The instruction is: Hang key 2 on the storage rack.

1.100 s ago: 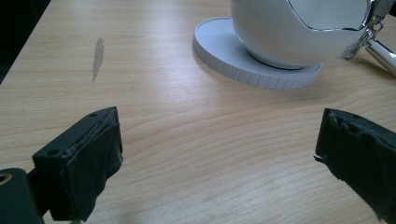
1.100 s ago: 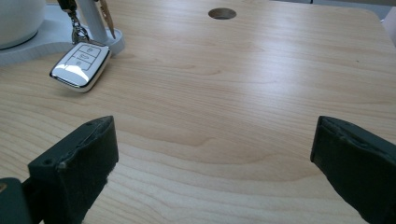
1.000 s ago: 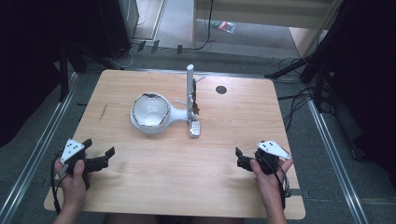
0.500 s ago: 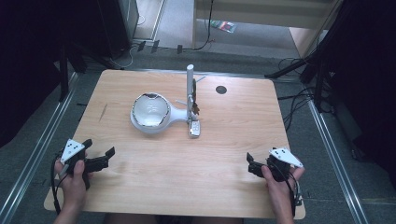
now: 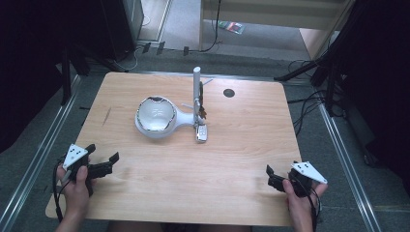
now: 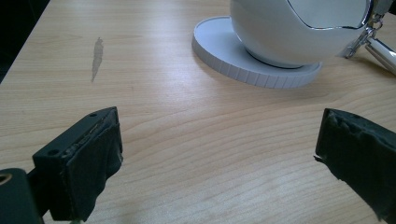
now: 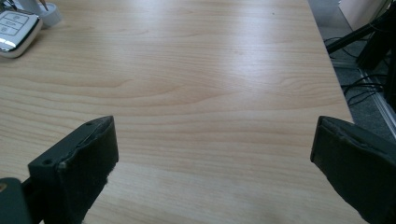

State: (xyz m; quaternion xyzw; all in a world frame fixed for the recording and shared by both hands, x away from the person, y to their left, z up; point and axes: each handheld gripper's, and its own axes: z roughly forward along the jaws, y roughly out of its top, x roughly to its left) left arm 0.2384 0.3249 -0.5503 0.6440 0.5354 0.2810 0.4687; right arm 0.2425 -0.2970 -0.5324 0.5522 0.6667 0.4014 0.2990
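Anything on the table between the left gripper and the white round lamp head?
Nothing: in the left gripper view, bare wooden tabletop runs from the open left gripper to the white round lamp head's flat disc base.

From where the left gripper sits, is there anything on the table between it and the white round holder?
Nothing visible: bare wood lies between the open left gripper and the white round holder. The key fob lies beyond it.
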